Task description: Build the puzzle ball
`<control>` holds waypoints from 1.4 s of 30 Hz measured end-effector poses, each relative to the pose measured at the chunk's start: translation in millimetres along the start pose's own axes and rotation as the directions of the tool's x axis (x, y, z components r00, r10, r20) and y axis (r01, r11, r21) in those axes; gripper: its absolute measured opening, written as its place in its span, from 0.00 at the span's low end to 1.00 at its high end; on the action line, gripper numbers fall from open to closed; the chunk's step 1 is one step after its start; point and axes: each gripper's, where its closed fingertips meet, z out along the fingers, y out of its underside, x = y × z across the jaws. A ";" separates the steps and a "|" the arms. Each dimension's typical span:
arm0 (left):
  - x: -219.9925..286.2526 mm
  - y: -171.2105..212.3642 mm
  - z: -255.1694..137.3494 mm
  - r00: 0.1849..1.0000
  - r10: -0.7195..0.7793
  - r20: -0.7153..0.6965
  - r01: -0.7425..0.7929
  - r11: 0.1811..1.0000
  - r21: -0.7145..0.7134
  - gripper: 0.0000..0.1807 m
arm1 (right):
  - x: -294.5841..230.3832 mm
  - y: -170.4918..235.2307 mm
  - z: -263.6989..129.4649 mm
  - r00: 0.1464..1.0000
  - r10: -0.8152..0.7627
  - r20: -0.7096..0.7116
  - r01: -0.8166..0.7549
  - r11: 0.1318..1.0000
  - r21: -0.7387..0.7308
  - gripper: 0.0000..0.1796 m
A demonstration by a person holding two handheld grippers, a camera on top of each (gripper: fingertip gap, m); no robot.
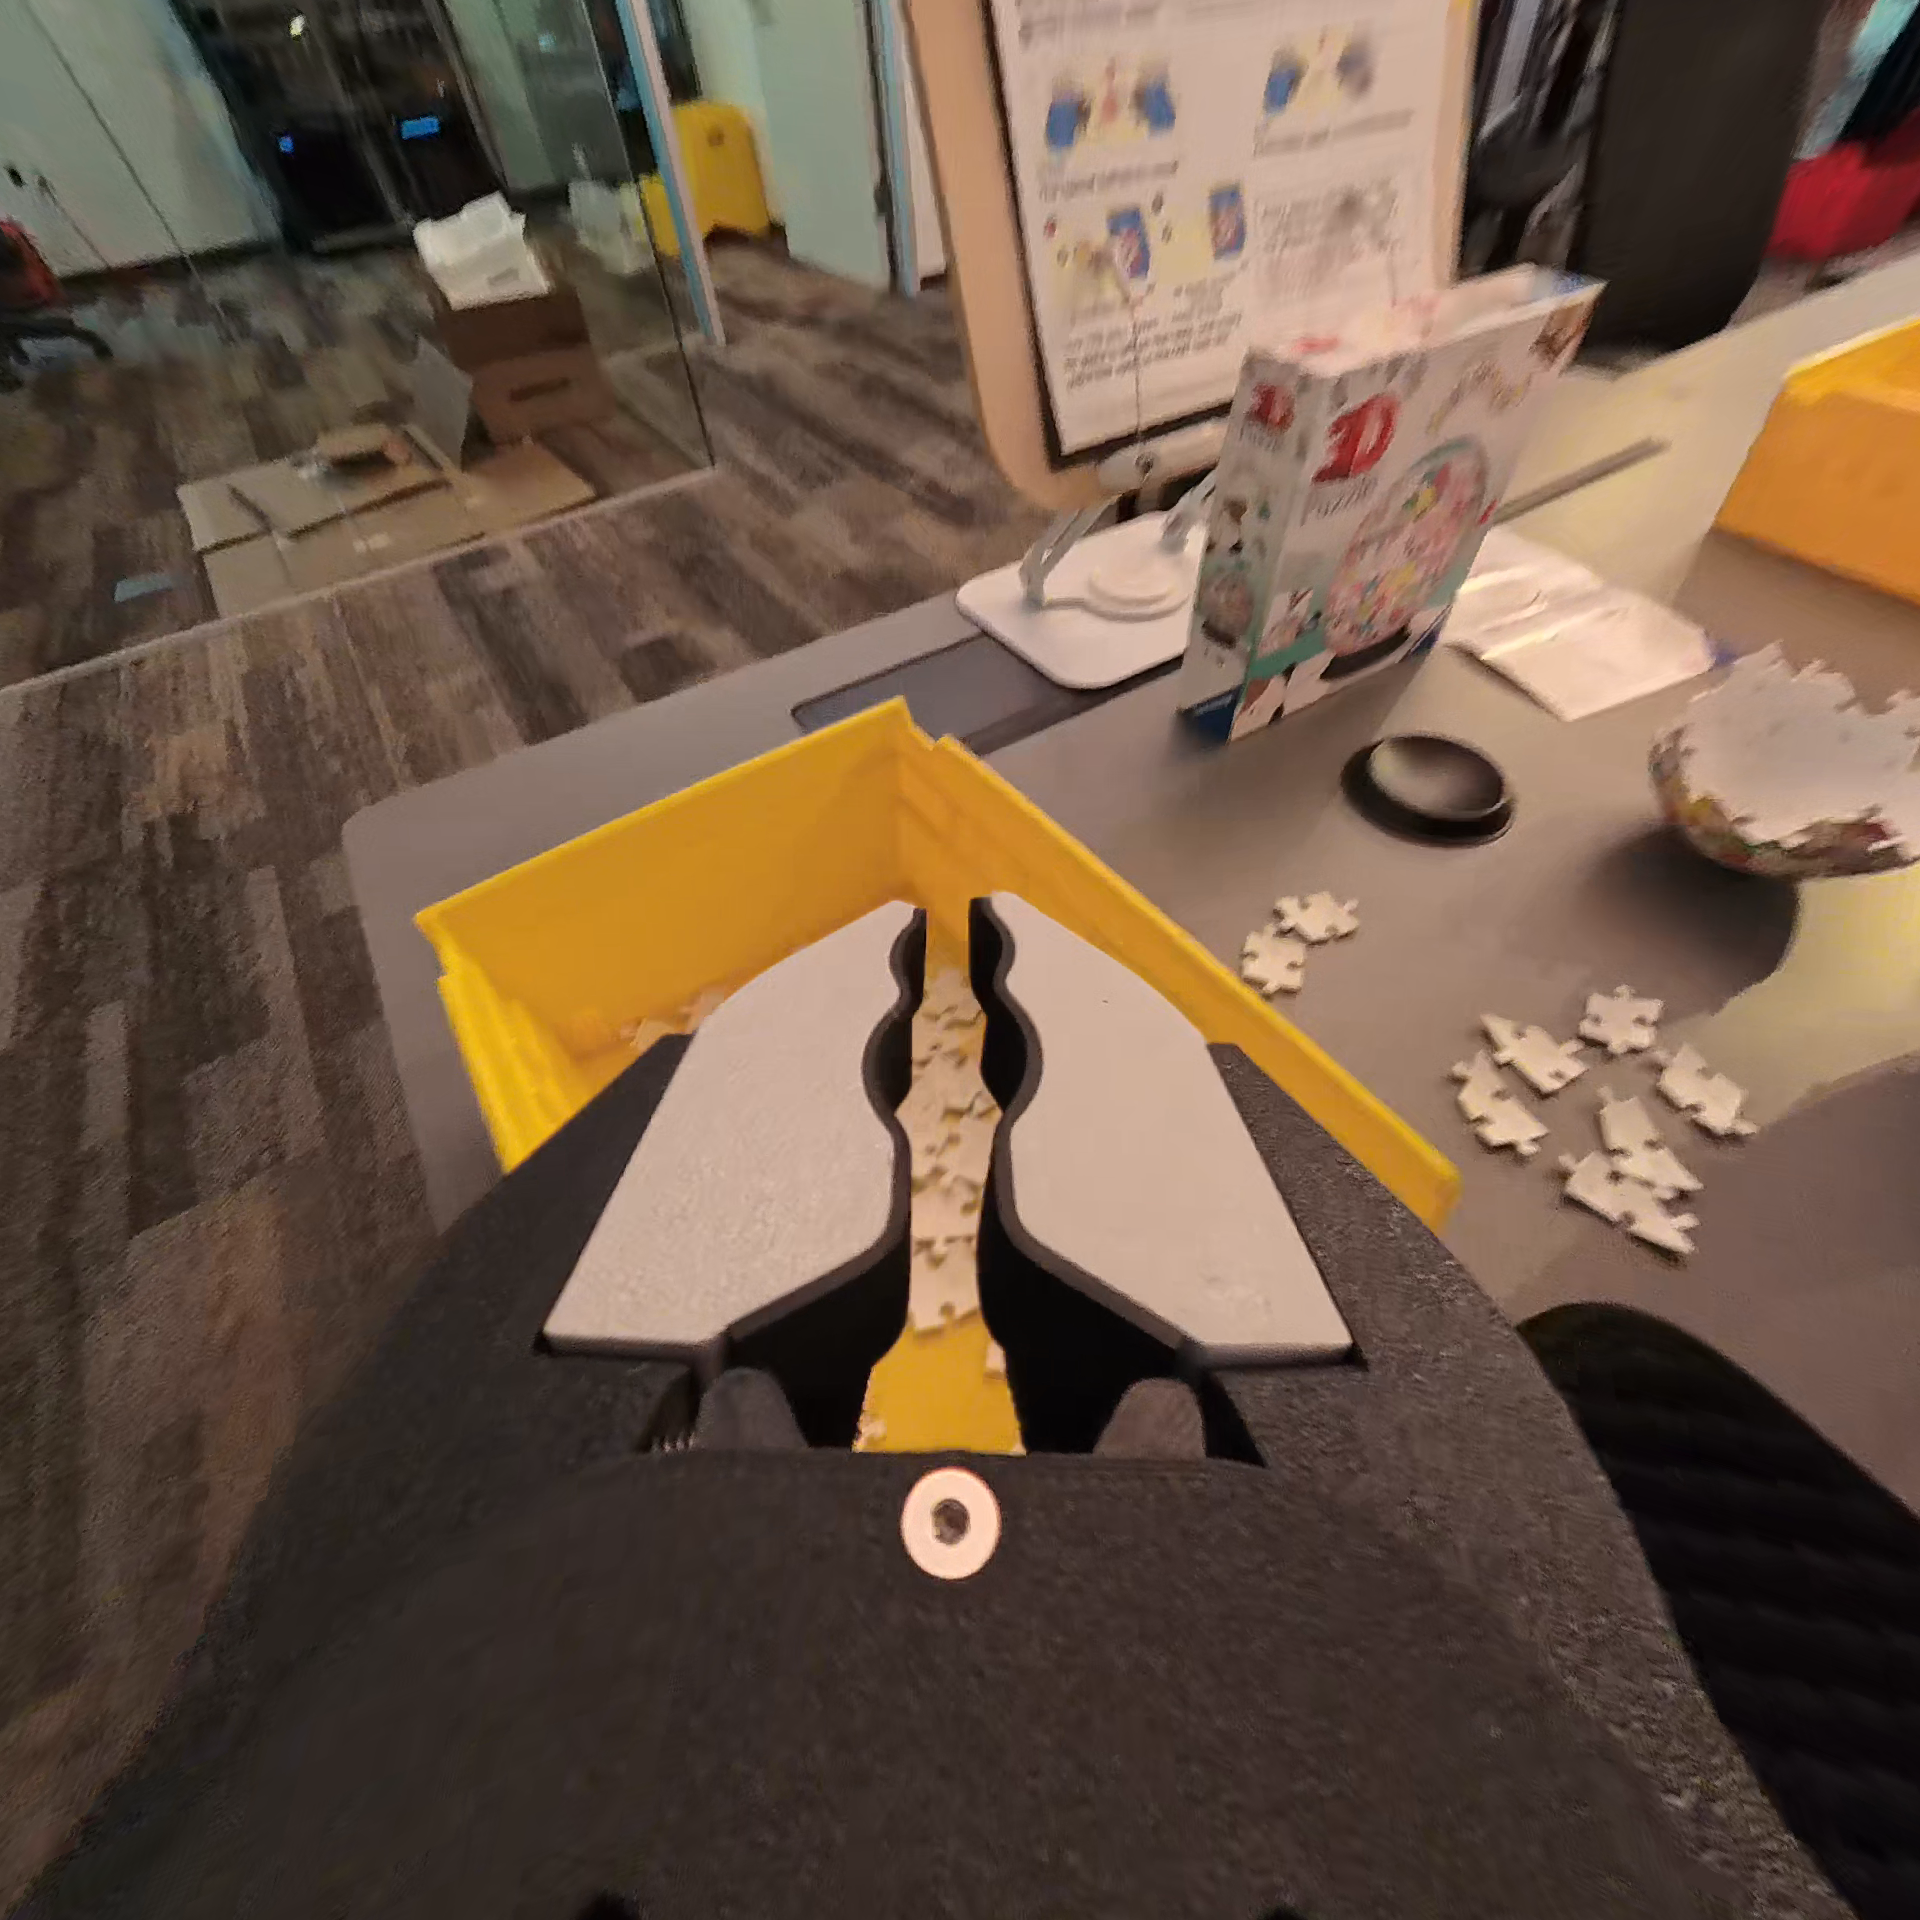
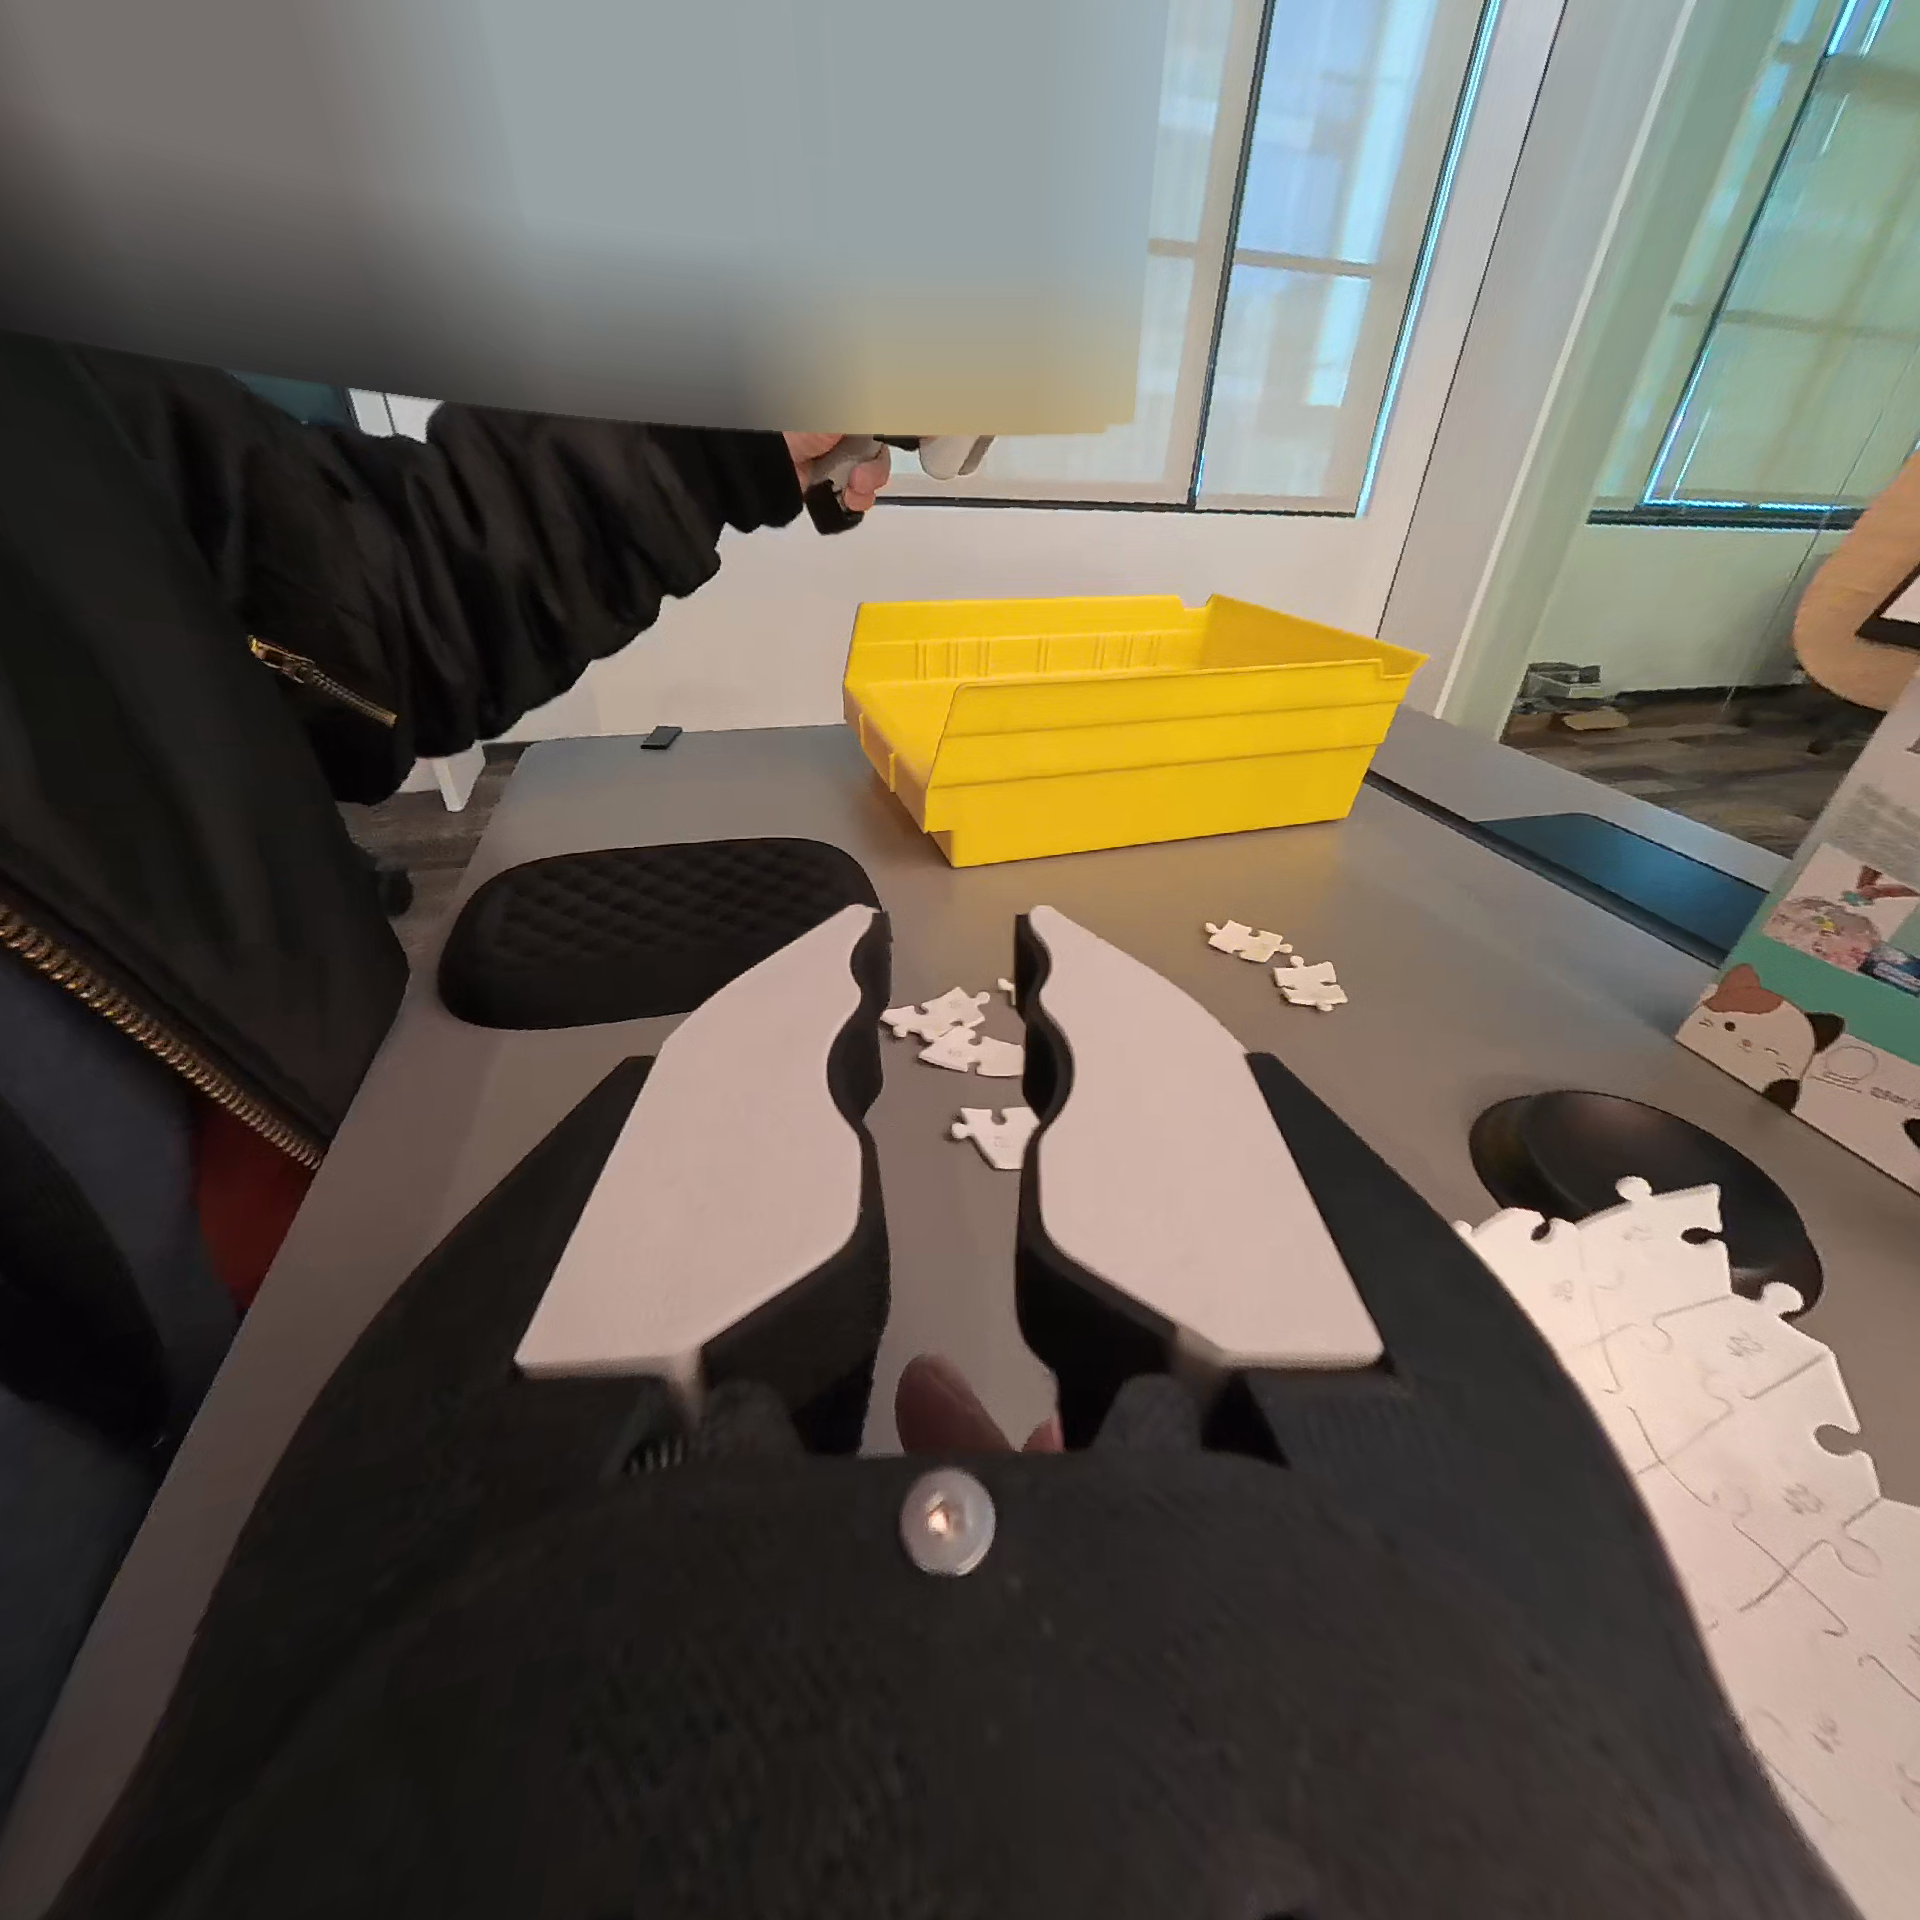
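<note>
My left gripper (image 1: 945, 914) hangs over a yellow bin (image 1: 675, 894) of white puzzle pieces (image 1: 940, 1122). Its jaws are narrowly apart and hold nothing. My right gripper (image 2: 951, 930) is open and empty, a little above loose pieces (image 2: 956, 1029) on the grey table (image 2: 1455, 987). The half-built puzzle ball (image 1: 1787, 790), an open shell with a white inside, lies at the right. It also fills the lower right of the right wrist view (image 2: 1662, 1455). More loose pieces (image 1: 1590, 1101) lie between the bin and the ball.
The ball's black ring stand (image 1: 1425, 790) and the puzzle box (image 1: 1371, 520) stand behind the pieces. A second yellow bin (image 1: 1839, 457) is at the far right. A black padded rest (image 2: 655, 925) lies at the table's left. A person's black sleeve (image 2: 468, 582) reaches over it. The left gripper's tips are roughly 40 cm from the right gripper's.
</note>
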 end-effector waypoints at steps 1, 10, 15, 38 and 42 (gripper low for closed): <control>-4.4 3.0 1.7 1.000 0.021 0.021 -0.020 0.999 -0.036 0.04 | 0.7 -0.8 0.2 1.000 0.010 -0.005 -0.010 1.000 0.005 0.13; -34.4 58.5 36.0 0.975 0.219 0.020 -0.175 0.828 -0.533 0.09 | -12.0 -0.5 -1.4 0.997 0.001 0.072 -0.001 1.000 -0.005 0.16; -47.9 72.4 54.5 0.964 0.265 -0.022 -0.219 0.742 -0.634 0.11 | -17.3 4.5 -1.1 0.993 0.018 0.118 -0.016 1.000 -0.024 0.18; -99.3 171.4 89.7 0.804 0.364 -0.470 -0.488 -0.047 -0.871 0.26 | -20.8 20.6 0.9 0.985 0.051 0.165 -0.035 0.995 -0.099 0.21; -99.3 178.1 88.6 0.807 0.321 -0.496 -0.498 -0.082 -0.863 0.25 | -22.3 20.7 0.6 0.983 0.054 0.175 -0.037 0.994 -0.101 0.21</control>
